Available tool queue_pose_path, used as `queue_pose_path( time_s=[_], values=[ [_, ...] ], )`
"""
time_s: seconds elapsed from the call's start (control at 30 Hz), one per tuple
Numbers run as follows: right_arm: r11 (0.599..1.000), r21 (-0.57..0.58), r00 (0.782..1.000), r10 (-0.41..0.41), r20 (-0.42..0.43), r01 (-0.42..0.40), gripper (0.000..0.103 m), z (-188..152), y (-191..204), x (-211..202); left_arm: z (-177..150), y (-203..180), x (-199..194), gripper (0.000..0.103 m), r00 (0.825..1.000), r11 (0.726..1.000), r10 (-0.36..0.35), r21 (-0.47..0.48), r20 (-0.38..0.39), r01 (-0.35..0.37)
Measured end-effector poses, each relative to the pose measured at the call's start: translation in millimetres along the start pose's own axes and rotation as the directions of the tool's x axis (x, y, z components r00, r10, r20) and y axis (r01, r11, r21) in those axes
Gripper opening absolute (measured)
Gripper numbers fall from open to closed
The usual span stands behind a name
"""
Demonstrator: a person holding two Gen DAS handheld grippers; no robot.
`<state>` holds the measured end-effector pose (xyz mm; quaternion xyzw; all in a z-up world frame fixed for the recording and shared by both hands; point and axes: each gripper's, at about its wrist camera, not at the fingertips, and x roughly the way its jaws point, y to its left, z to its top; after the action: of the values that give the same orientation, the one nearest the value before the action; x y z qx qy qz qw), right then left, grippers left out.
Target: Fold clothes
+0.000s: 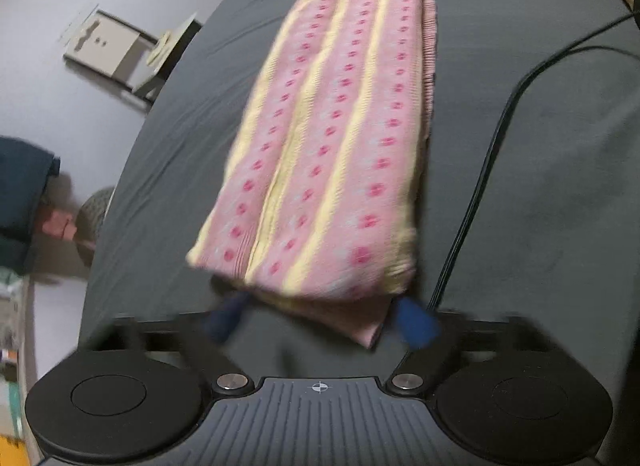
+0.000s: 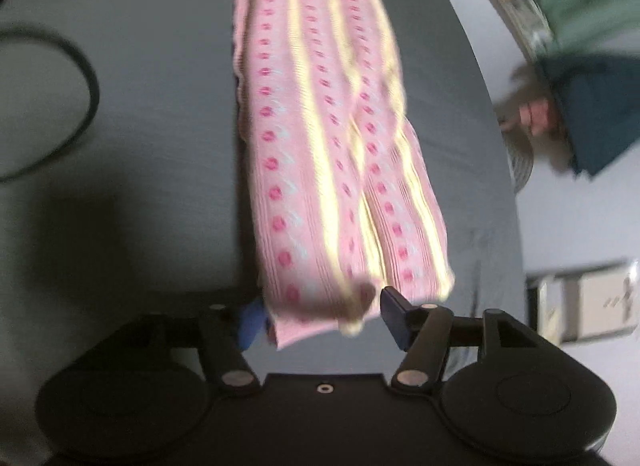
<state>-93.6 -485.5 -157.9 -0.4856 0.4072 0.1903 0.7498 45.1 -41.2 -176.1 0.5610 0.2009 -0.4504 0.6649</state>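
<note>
I see both jaws apart: left hand-held gripper [image 1: 320, 322] and right hand-held gripper [image 2: 324, 318] each straddle the folded pink-and-yellow striped cloth [image 1: 332, 137] ends, unclamped, on dark sheet [image 1: 540, 205].

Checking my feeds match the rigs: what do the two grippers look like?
Both match: the left gripper and right gripper have blue fingers on black linkage arms with silver pivot screws and round black housings. The left's ribbed grey body bears a crosshair mark.

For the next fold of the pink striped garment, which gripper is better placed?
Neither clearly. The left gripper and right gripper each sit open at an end of the pink striped garment, cloth between the fingers. Slight edge left: its end lies flat on the dark sheet.
</note>
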Motion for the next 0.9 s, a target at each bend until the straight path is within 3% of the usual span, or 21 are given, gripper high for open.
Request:
queue_pose_path(
  time_s=[0.1, 0.17, 0.2, 0.3, 0.4, 0.43, 0.5, 0.6, 0.67, 0.73, 0.8, 0.83, 0.87, 0.9],
  values=[
    [0.989, 0.129, 0.997, 0.072, 0.003, -0.072, 0.058, -11, -17, -15, -5, 12, -10, 0.093, 1.0, 0.999, 0.02, -0.025, -0.008, -0.02],
    [0.954, 0.262, 0.989, 0.141, 0.04, -0.146, 0.056, -16, -33, -23, -7, 22, -20, 0.093, 0.999, 0.996, 0.036, -0.083, 0.001, -0.036],
    [0.914, 0.352, 0.979, 0.188, 0.077, -0.203, 0.056, -19, -44, -27, -8, 28, -27, 0.093, 0.999, 0.99, 0.044, -0.133, 0.02, -0.041],
    [0.713, 0.619, 0.945, 0.257, 0.203, -0.328, 0.056, -29, -73, -24, -7, 45, -46, 0.093, 0.992, 0.946, 0.058, -0.323, 0.114, -0.018],
    [0.501, 0.802, 0.946, 0.172, 0.275, -0.324, 0.057, -44, -96, -13, 1, 60, -49, 0.093, 0.967, 0.829, 0.072, -0.554, 0.245, 0.079],
    [0.435, 0.853, 0.958, 0.126, 0.257, -0.287, 0.057, -48, -102, -7, 4, 64, -47, 0.093, 0.957, 0.78, 0.077, -0.615, 0.278, 0.116],
    [0.321, 0.923, 0.978, 0.06, 0.202, -0.21, 0.056, -54, -111, 6, 17, 67, -31, 0.093, 0.957, 0.685, 0.086, -0.714, 0.277, 0.145],
    [0.215, 0.953, 0.976, 0.021, 0.215, -0.214, 0.051, -55, -115, 22, 36, 69, 3, 0.093, 0.965, 0.574, 0.073, -0.802, 0.253, 0.166],
    [0.161, 0.963, 0.976, 0.011, 0.219, -0.217, 0.048, -54, -116, 33, 51, 66, 24, 0.093, 0.963, 0.519, 0.065, -0.833, 0.261, 0.191],
    [0.098, 0.973, 0.977, -0.008, 0.212, -0.211, 0.048, -54, -117, 43, 67, 61, 44, 0.093, 0.955, 0.45, 0.065, -0.863, 0.288, 0.229],
    [0.008, 0.969, 0.969, -0.042, 0.245, -0.245, 0.047, -59, -119, 52, 79, 52, 59, 0.093, 0.938, 0.383, 0.084, -0.88, 0.335, 0.28],
    [-0.034, 0.961, 0.96, -0.061, 0.272, -0.274, 0.04, -62, -121, 55, 85, 47, 66, 0.093, 0.929, 0.357, 0.08, -0.881, 0.361, 0.311],
    [-0.066, 0.951, 0.952, -0.071, 0.297, -0.302, 0.033, -66, -122, 59, 88, 43, 73, 0.093, 0.934, 0.368, 0.066, -0.878, 0.352, 0.305],
    [-0.089, 0.941, 0.945, -0.062, 0.321, -0.325, 0.012, -69, -125, 64, 90, 39, 80, 0.093, 0.938, 0.378, 0.052, -0.876, 0.343, 0.3]
  ],
)
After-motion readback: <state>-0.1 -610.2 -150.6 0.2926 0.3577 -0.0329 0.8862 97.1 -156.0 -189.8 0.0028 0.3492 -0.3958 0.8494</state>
